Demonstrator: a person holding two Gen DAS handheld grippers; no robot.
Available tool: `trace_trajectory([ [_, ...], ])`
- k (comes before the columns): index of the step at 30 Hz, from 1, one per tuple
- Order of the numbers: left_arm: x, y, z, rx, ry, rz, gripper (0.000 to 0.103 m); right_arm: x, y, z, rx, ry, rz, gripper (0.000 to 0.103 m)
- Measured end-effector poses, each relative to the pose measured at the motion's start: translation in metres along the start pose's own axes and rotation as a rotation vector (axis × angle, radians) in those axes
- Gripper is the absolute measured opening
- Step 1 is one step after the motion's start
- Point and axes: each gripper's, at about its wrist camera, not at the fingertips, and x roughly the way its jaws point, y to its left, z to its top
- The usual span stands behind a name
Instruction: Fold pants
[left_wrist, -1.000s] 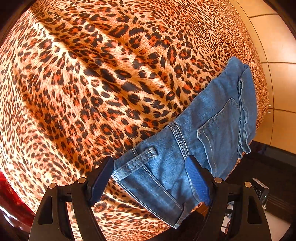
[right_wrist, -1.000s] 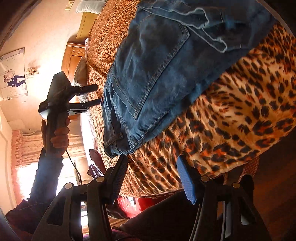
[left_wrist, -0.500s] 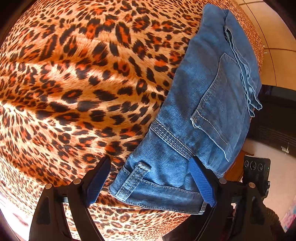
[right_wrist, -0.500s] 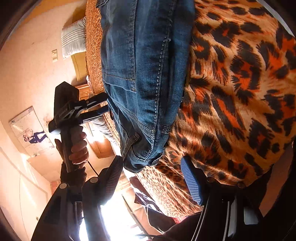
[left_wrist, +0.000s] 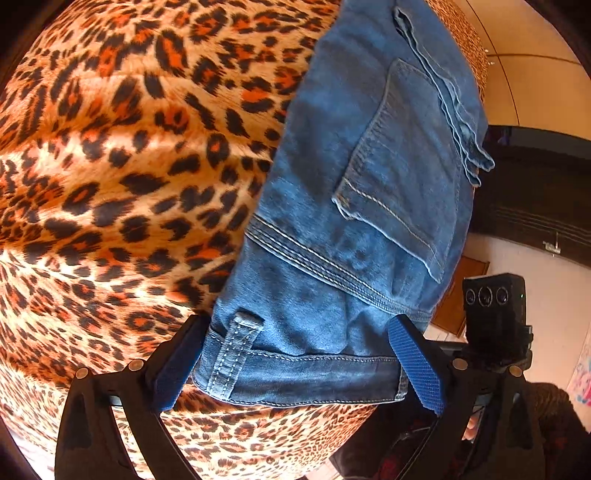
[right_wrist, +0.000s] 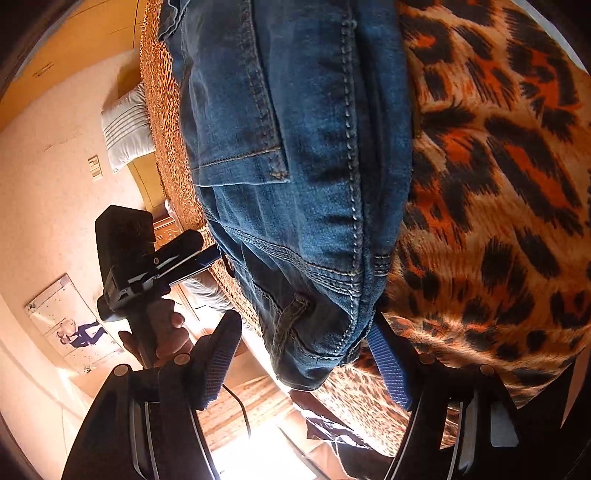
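Denim pants (left_wrist: 354, 206) folded, legs cut off

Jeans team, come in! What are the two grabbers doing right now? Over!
Left gripper opening, astride jeans waistband. Right gripper opening at waistband corner. Jeans folded on leopard bedspread. Nothing in the way.

Folded blue denim pants (left_wrist: 362, 206) lie on the leopard-print bedspread (left_wrist: 122, 177), waistband end nearest the tongs. Left gripper (left_wrist: 299, 363): jaws opening, one each side of the waistband (left_wrist: 306, 376). Right gripper (right_wrist: 306, 363): jaws opening, waistband corner between them. Striped white pillow (right_wrist: 127, 129) at the bed's far end. Framed wall poster (right_wrist: 70, 325) left of the right gripper.
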Motion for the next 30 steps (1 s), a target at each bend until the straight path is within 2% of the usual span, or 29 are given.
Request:
trace_trajectory([
  [2, 0.003, -0.005, -0.001, 0.042, 0.000, 0.025, 0.100, 0.001, 0.001, -0.002, -0.008, -0.006, -0.006, 0.072],
  [5, 0.006, -0.005, -0.002, 0.023, -0.013, -0.027, 0.100, 0.001, -0.001, -0.005, 0.008, -0.014, 0.012, 0.069],
  [7, 0.006, -0.005, -0.004, 0.025, -0.029, -0.032, 0.099, 0.000, -0.003, -0.007, 0.003, -0.017, 0.006, 0.067],
  [8, 0.006, -0.004, -0.005, 0.019, -0.037, -0.044, 0.097, -0.001, -0.003, -0.008, 0.002, -0.018, 0.011, 0.066],
  [9, 0.005, -0.001, -0.007, 0.005, -0.044, -0.065, 0.096, -0.004, -0.005, -0.007, -0.001, -0.022, 0.019, 0.057],
  [12, -0.003, 0.008, -0.016, -0.031, -0.066, -0.098, 0.079, -0.006, -0.014, -0.004, -0.001, -0.025, 0.028, 0.050],
  [14, -0.005, 0.012, -0.021, -0.047, -0.088, -0.075, 0.061, -0.008, -0.016, -0.004, -0.011, -0.021, 0.019, 0.044],
  [15, -0.010, 0.015, -0.024, -0.063, -0.101, -0.076, 0.055, -0.009, -0.017, -0.004, -0.022, -0.016, 0.008, 0.042],
  [16, -0.011, 0.019, -0.027, -0.084, -0.113, -0.090, 0.046, -0.009, -0.017, -0.003, -0.033, -0.009, 0.002, 0.035],
  [18, -0.015, 0.025, -0.034, -0.131, -0.150, -0.122, 0.041, -0.009, -0.012, -0.002, -0.076, 0.000, -0.009, 0.030],
  [22, -0.020, 0.028, -0.051, -0.195, -0.230, -0.162, 0.031, -0.016, -0.007, -0.004, -0.106, 0.010, 0.032, 0.028],
  [27, -0.032, 0.038, -0.073, -0.305, -0.332, -0.311, 0.027, -0.030, 0.003, -0.006, -0.136, 0.019, 0.088, 0.025],
  [30, -0.040, 0.044, -0.084, -0.355, -0.386, -0.376, 0.026, -0.037, 0.017, -0.006, -0.157, 0.014, 0.134, 0.024],
])
